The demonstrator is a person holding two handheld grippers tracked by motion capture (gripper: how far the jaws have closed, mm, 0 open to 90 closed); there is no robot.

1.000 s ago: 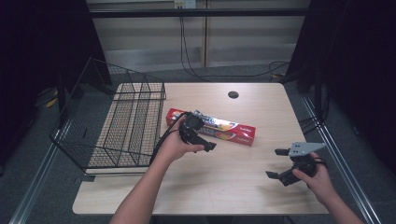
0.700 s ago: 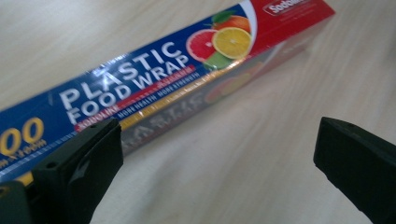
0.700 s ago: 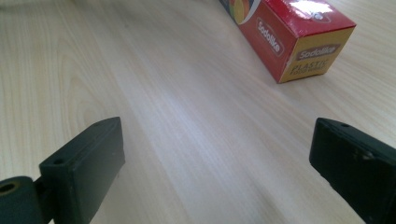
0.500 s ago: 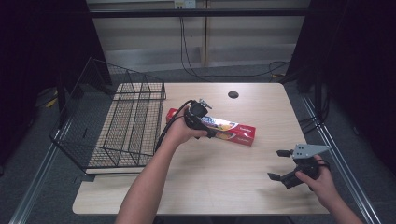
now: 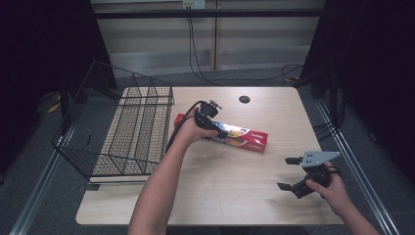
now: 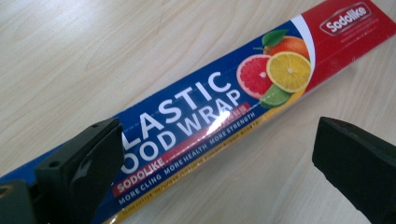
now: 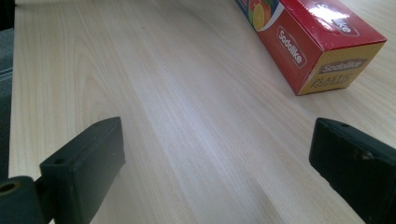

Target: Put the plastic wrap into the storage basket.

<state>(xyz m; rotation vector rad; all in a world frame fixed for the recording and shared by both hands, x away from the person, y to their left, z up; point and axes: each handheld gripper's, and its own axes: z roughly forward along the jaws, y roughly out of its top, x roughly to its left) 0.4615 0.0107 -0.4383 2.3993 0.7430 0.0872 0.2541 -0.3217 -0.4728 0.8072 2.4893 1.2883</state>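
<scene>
Item: plastic wrap box, one long carton, lying flat on the wooden surface. Position: directly under and ahead of the left gripper, passing between its two spread jaws; well apart from the right gripper, off beyond that gripper's jaws toward its upper right.

Left gripper: released, jaws wide, one to each side of the carton's long body and, as far as its own view shows, not touching it. Right gripper: released, jaws wide over bare surface, nothing between them.

Step in hand, as judged: approach for a grasp on the carton, jaws lined up across its narrow width. Next move calls for lowering until the jaws flank both long sides, then closing squarely on the cardboard. The carton is long, so a grip near the middle would balance it better than one at an end; a wire basket stands just beyond the left gripper's far side and looks a likely destination.

Markings, left gripper view: "SODOLIKE" in white on the red end; large white "…LASTIC …OOD WRAP", first letters hidden by a jaw; "SODOLIKE MORE CLING MORE HEALTH MORE STRENGTH" along the edge; citrus fruit picture. Right gripper view: "Sodolike" on the red side panel and on the yellow end flap, smaller lettering beneath too blurred to read.
</scene>
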